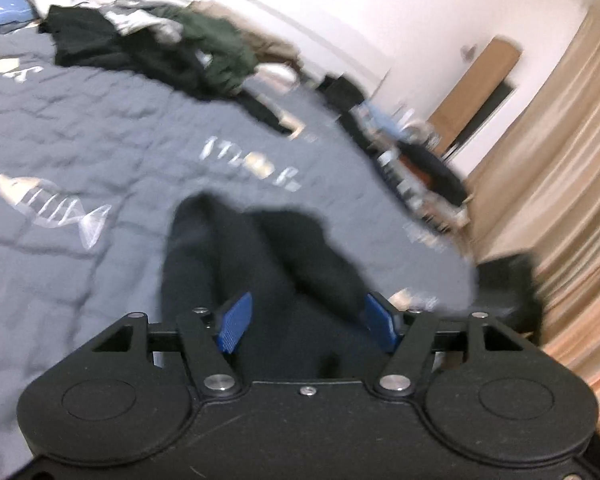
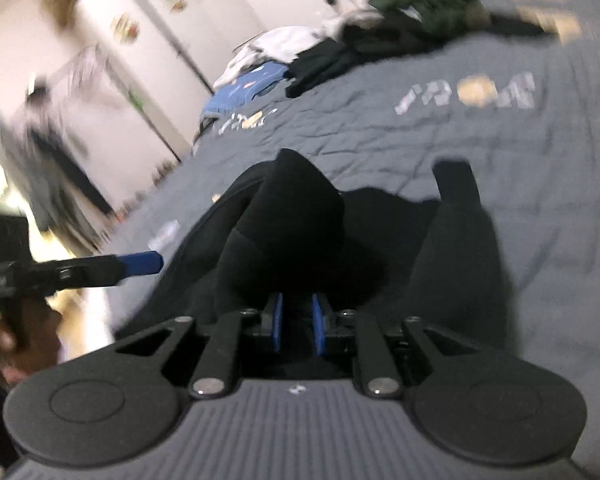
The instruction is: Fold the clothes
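The left claw (image 1: 306, 322) stands well open, its blue pads (image 1: 234, 322) spread apart over the black garment (image 1: 268, 264) with nothing pinched between them. The right claw (image 2: 297, 326) is nearly closed; black cloth bunches up directly ahead of its pads, and it looks to be gripping a fold, though blur keeps me from being sure.

The garment lies on the near part of the bed (image 1: 80, 128), on the grey quilt, stretching away from both claws toward the far side, so its long axis runs roughly along the way they point. In the right wrist view the left claw (image 2: 140, 264) sits off to the left of the garment's edge, beside it, not on it. Judging by that, the right hand is the nearer one to the cloth. A pile of unfolded clothes (image 1: 172, 48) waits at the far end.
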Tool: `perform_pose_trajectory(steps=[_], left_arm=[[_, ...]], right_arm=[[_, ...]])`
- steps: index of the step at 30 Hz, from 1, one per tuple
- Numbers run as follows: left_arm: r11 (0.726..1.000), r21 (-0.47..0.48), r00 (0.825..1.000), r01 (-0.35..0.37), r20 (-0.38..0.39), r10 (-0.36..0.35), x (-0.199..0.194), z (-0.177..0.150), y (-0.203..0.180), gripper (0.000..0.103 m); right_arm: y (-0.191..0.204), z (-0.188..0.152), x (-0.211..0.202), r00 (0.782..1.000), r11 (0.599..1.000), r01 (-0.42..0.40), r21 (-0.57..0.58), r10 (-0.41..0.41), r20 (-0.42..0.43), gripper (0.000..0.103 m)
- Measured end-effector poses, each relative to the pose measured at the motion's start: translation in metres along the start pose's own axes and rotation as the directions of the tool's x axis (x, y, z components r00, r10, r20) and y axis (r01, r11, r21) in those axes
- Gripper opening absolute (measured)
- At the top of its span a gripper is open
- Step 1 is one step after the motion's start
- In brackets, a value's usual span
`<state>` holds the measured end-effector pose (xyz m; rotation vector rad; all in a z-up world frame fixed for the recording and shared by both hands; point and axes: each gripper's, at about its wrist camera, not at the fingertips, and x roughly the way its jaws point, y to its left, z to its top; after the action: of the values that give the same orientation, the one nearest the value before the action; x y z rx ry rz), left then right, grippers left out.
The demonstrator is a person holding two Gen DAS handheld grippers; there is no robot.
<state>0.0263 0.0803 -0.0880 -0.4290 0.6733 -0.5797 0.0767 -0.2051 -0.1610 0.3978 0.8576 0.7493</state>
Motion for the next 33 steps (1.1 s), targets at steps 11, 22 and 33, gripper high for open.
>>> perform_pose_trajectory(steps=[11,22,33], left_arm=[[0.974,0.161,0.979,-0.162,-0.100,0.179,0.108,0.000,-0.033,0.033],[0.990,-0.103,0.990,-0.095,-0.115,0.083,0.060,-0.018,0.024,0.019],[0.989,-0.101,0.989,-0.104,-0.116,0.092,0.058,-0.020,0.026,0.019]], right_arm=[[0.019,-0.007,0.001,0.993,0.986,0.115,-0.118,-0.113,0.021,0.018],[0.003,0.008,-0.025,0.996,0.997,0.044,-0.071,-0.038,0.086,0.072],[-0.005,0.024,0.018,0.997,0.999,-0.045,0.014,0.046,-0.057,0.079]])
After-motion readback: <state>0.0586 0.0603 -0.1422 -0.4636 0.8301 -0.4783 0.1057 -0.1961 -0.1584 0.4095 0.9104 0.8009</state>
